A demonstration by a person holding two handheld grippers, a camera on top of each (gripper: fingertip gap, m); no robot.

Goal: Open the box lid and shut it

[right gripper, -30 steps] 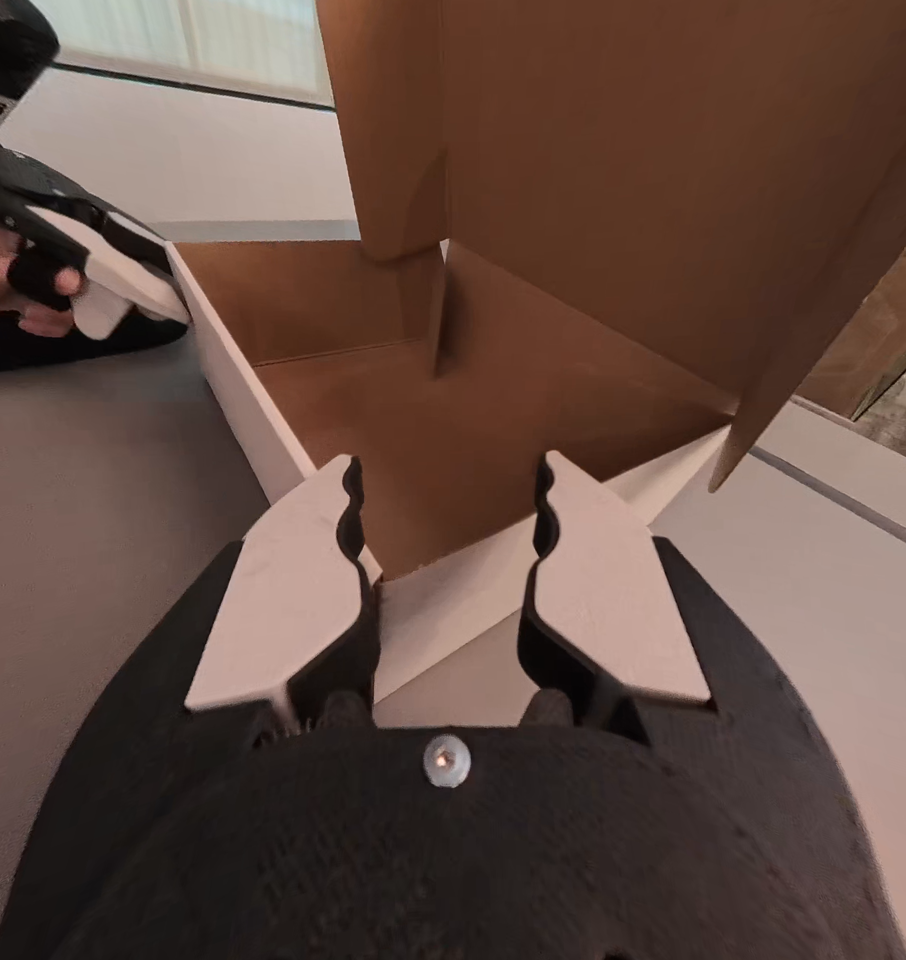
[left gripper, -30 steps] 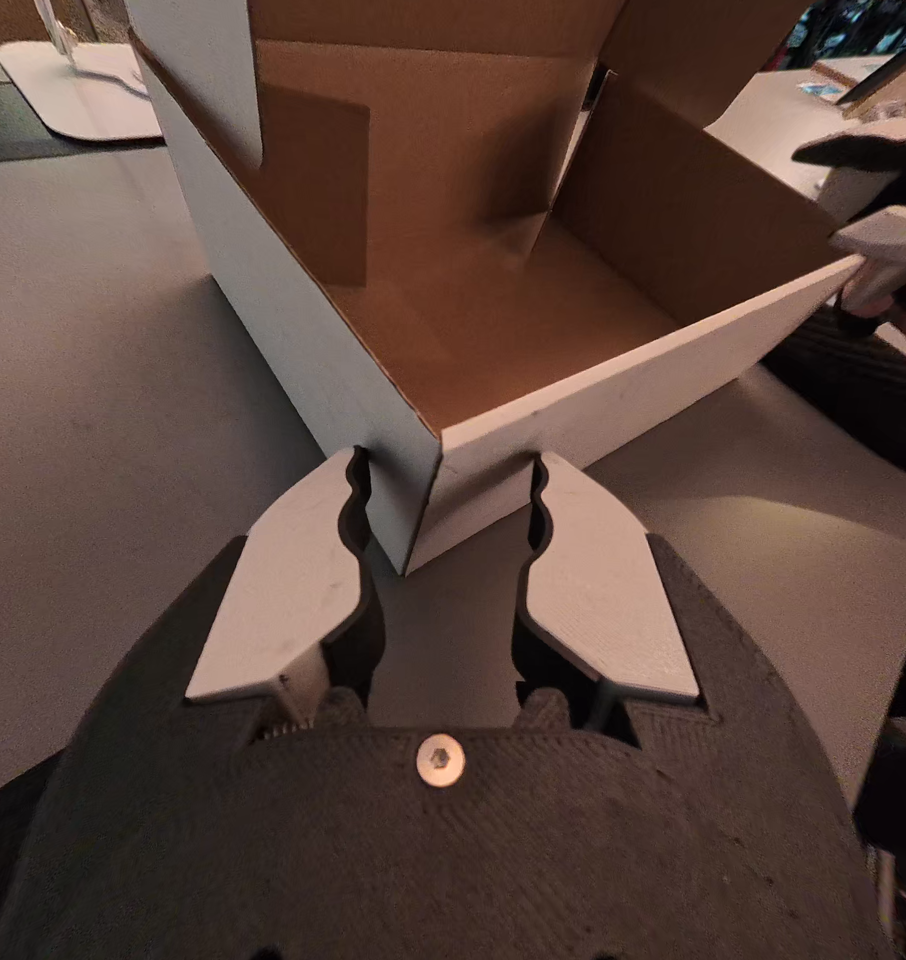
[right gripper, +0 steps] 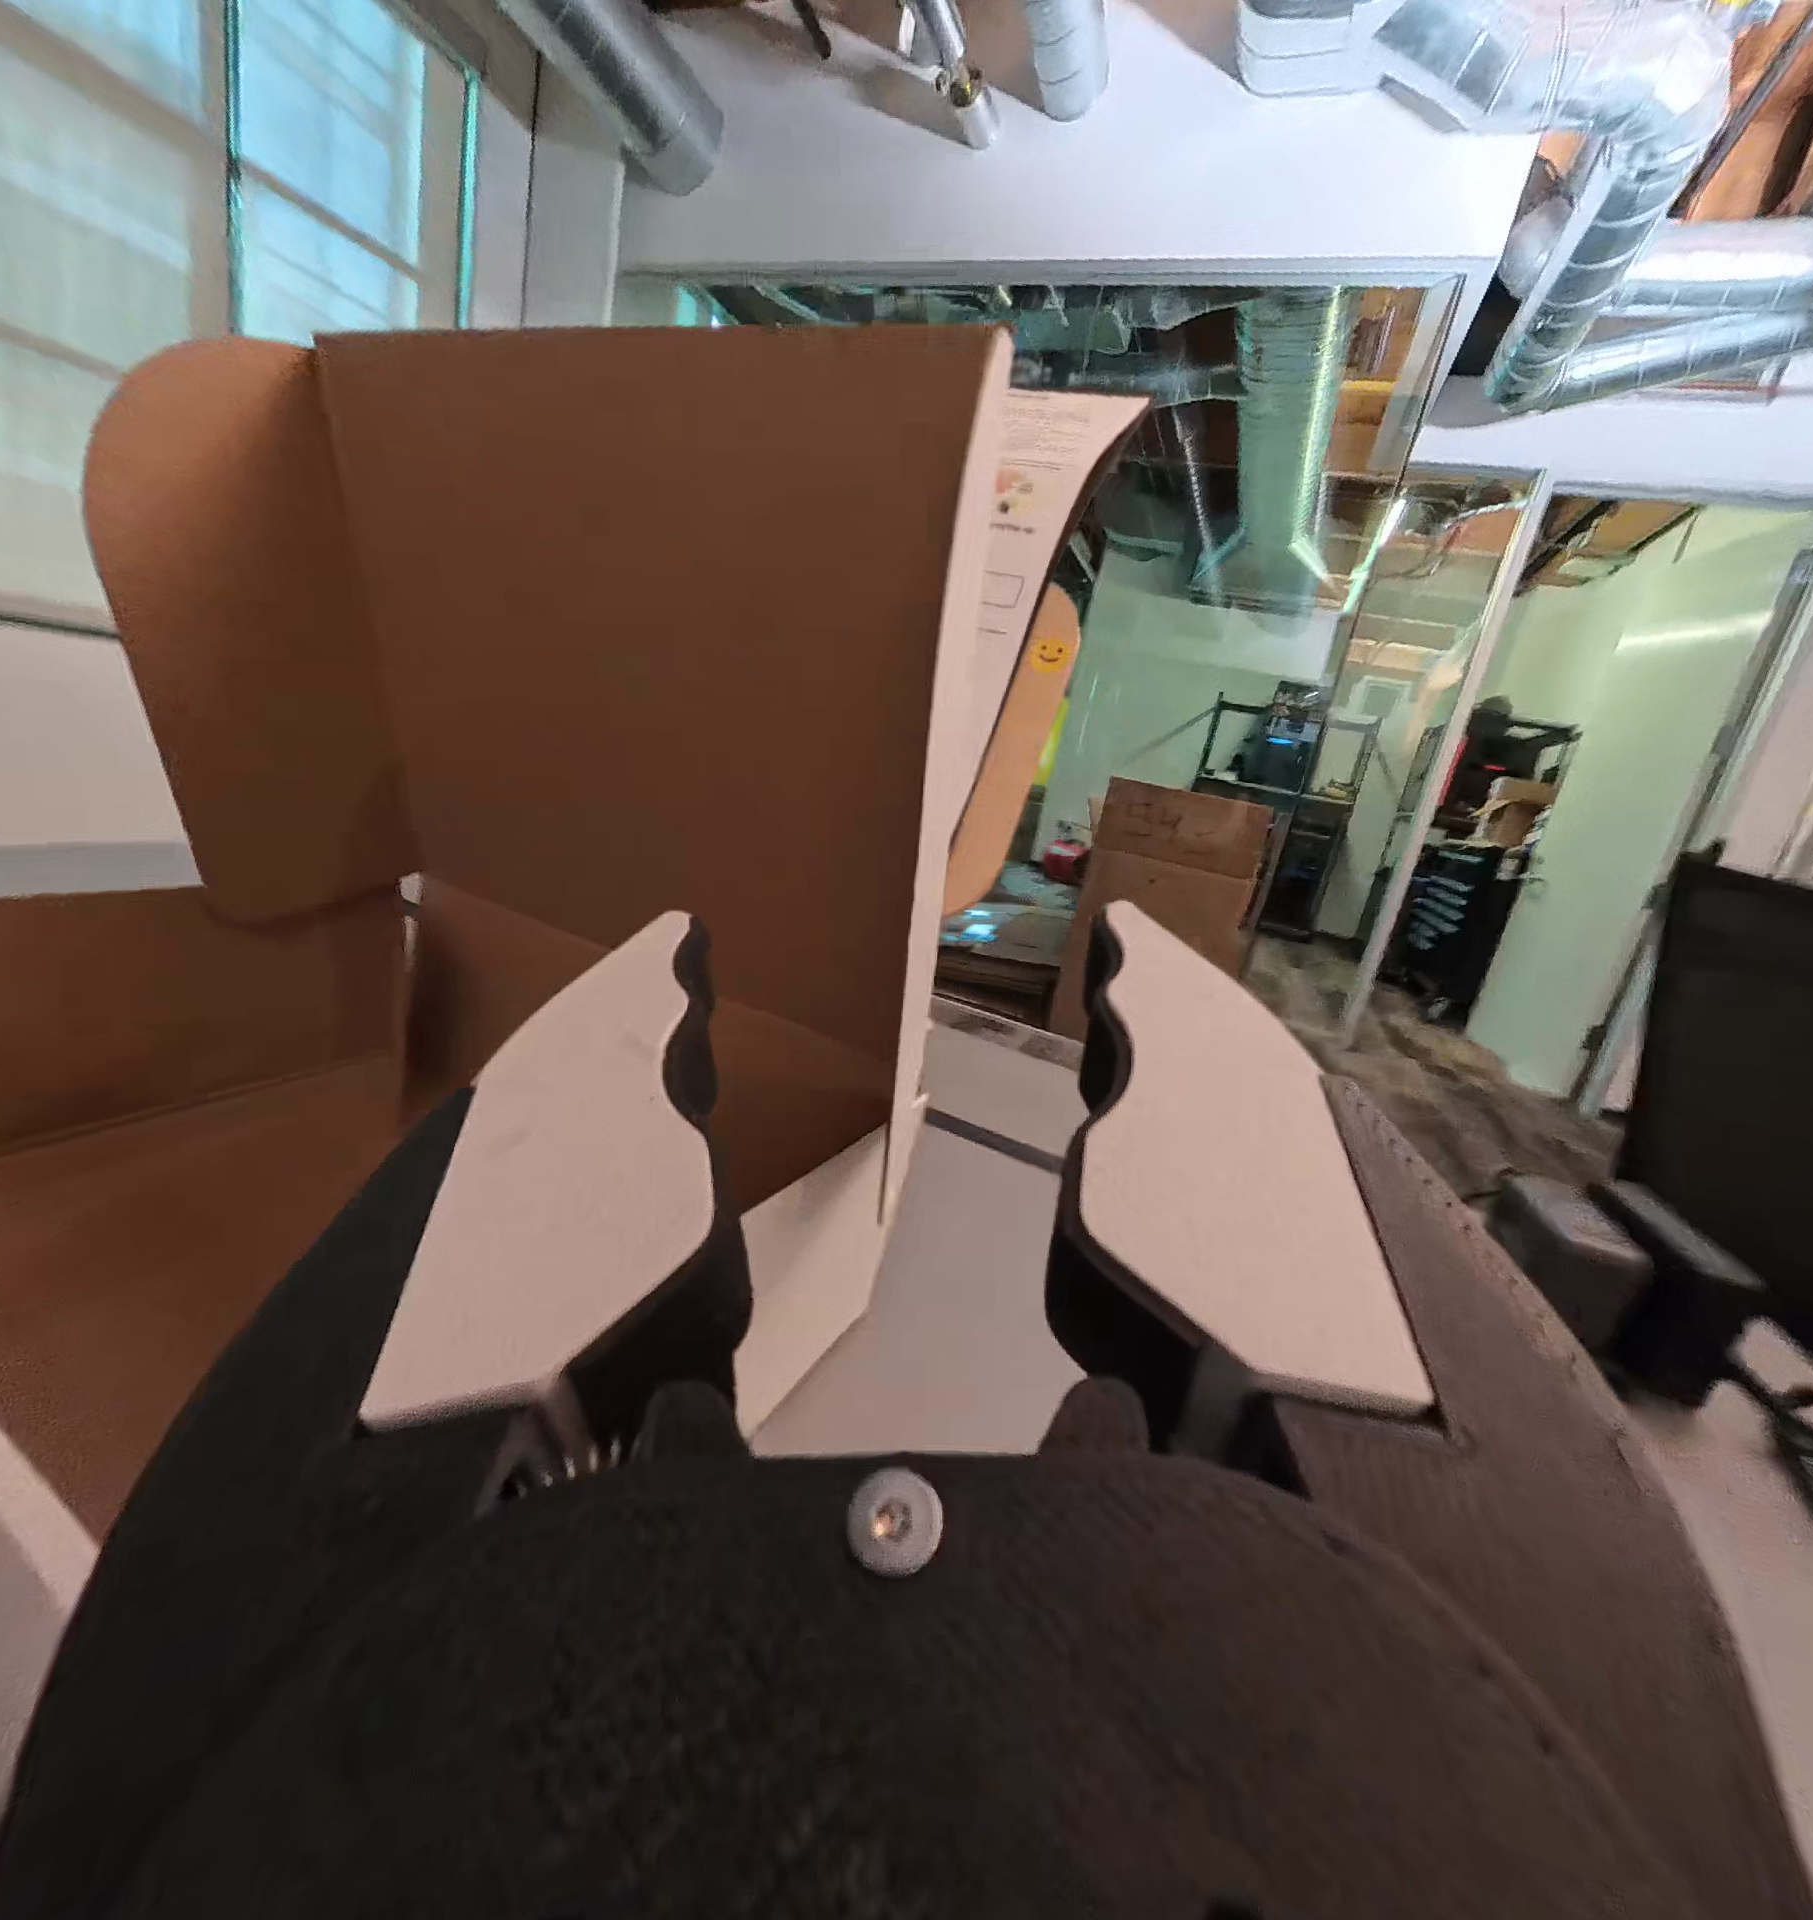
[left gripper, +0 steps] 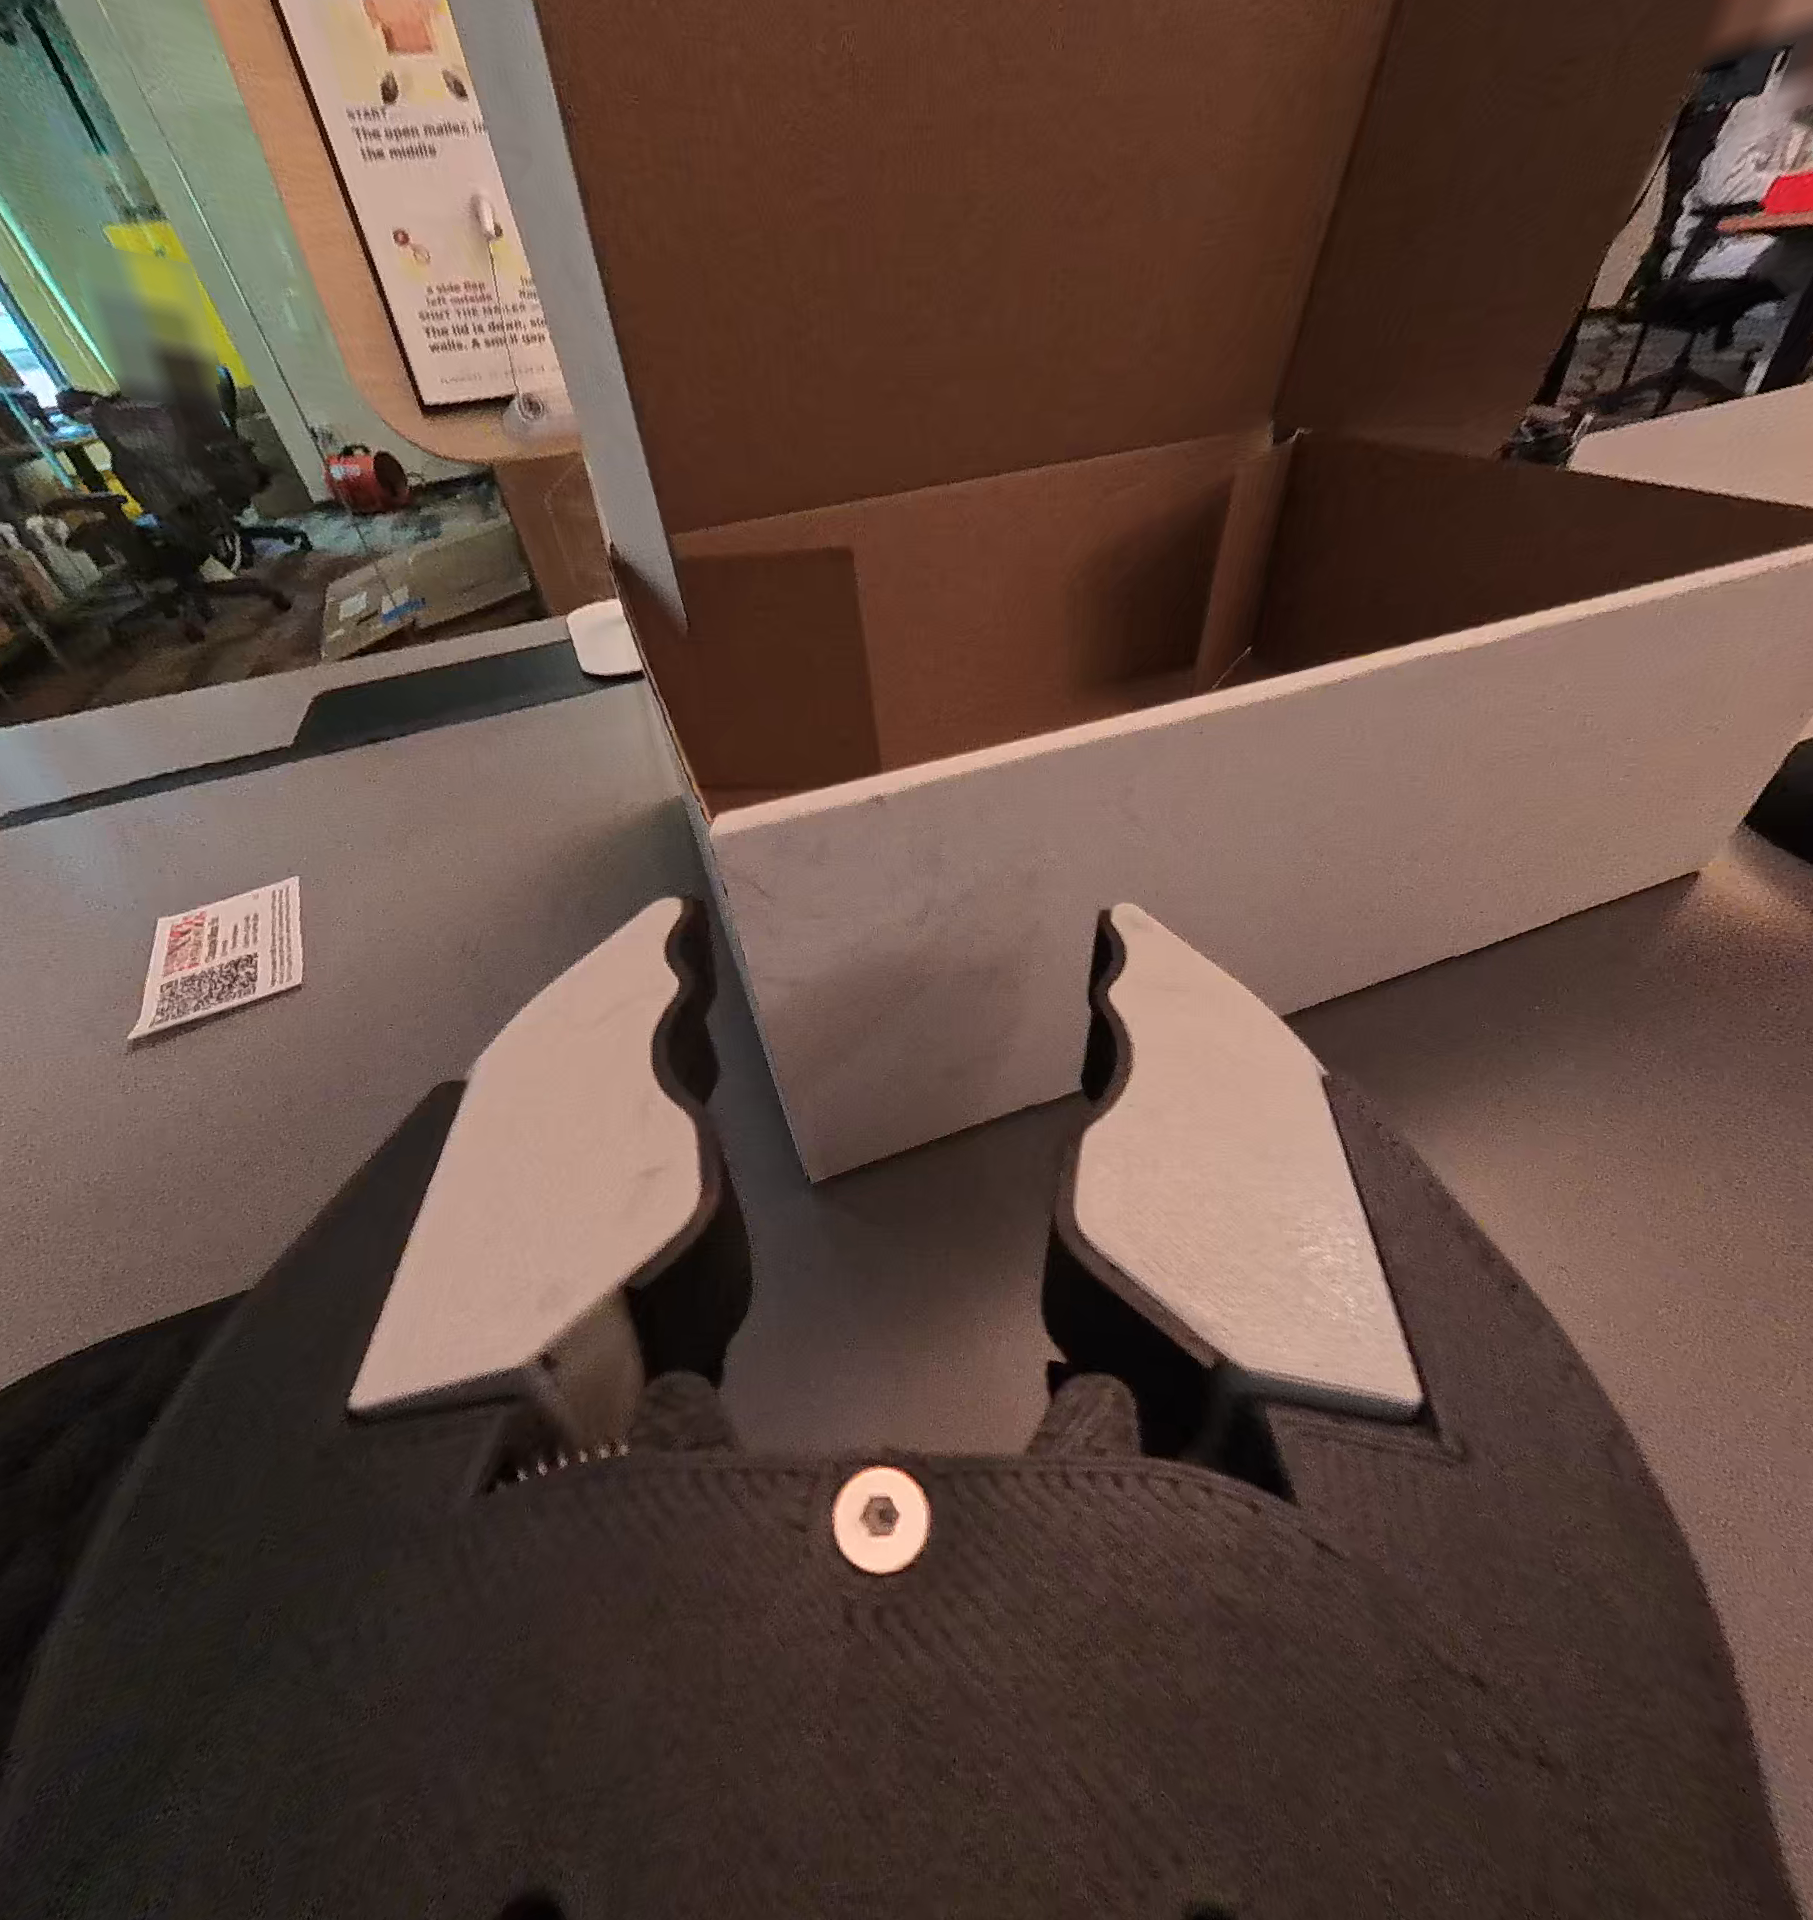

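At the box [left gripper: 1193, 831] corners both claws gape empty; push the upright lid [right gripper: 621, 623] down evenly, flaps tucked inside.

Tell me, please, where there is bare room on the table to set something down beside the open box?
Bare grey table lies in front of the box's white front wall, and left of it around the paper slip. The box interior is empty too. Tightest spot: the near corner between the left gripper's open fingers.
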